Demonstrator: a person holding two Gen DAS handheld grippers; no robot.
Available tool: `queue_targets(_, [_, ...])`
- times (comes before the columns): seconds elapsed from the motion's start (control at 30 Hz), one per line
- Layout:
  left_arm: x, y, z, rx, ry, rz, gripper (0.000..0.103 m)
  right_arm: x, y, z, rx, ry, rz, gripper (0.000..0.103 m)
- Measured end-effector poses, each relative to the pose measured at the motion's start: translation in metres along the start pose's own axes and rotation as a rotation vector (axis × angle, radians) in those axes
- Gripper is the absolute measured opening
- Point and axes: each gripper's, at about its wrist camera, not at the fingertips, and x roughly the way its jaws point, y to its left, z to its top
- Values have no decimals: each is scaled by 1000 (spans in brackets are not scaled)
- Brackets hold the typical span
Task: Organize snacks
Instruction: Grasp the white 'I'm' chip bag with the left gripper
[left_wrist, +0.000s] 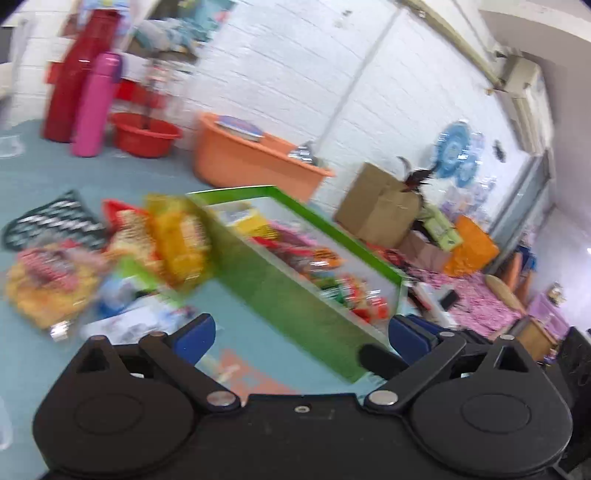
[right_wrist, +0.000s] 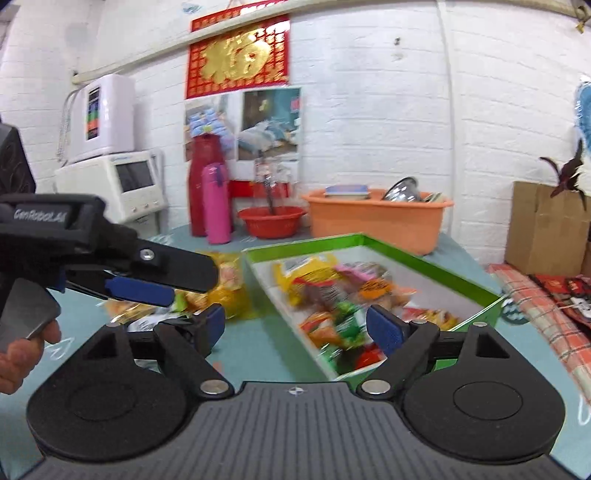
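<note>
A green box with a white inside lies on the teal table and holds several snack packets. My right gripper hovers open over the box's near left corner with nothing between its blue pads. Loose packets lie to the left of the box. My left gripper comes in from the left above them, held by a hand. In the blurred left wrist view the left gripper is open and empty, facing the green box. A yellow packet and other loose packets are on its left.
At the back of the table stand a red flask, a pink flask, a red basin and an orange tub. A cardboard box is at the right, a white appliance at the back left.
</note>
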Motion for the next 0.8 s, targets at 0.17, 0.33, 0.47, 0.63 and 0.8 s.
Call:
queue_targets(0.17, [-17,39,3,-62,-23,119,103,5,24,-12,-15,71,69,103])
queue_targets(0.33, [-1,61,14,-102,-10,122,103,7,38,-13,-10,97,95,103])
queue_targets(0.47, [23,70,16,-69,24,123,103,5,42,-15,-29,107,84,103])
queue_targets(0.63, [43,69,3,-60,137,69,40,5,43,-18,-19,121,81,103])
queue_targets(0.8, [33,48,-19,-45,182,-68,41,14,44,-24,-5,163,99,103])
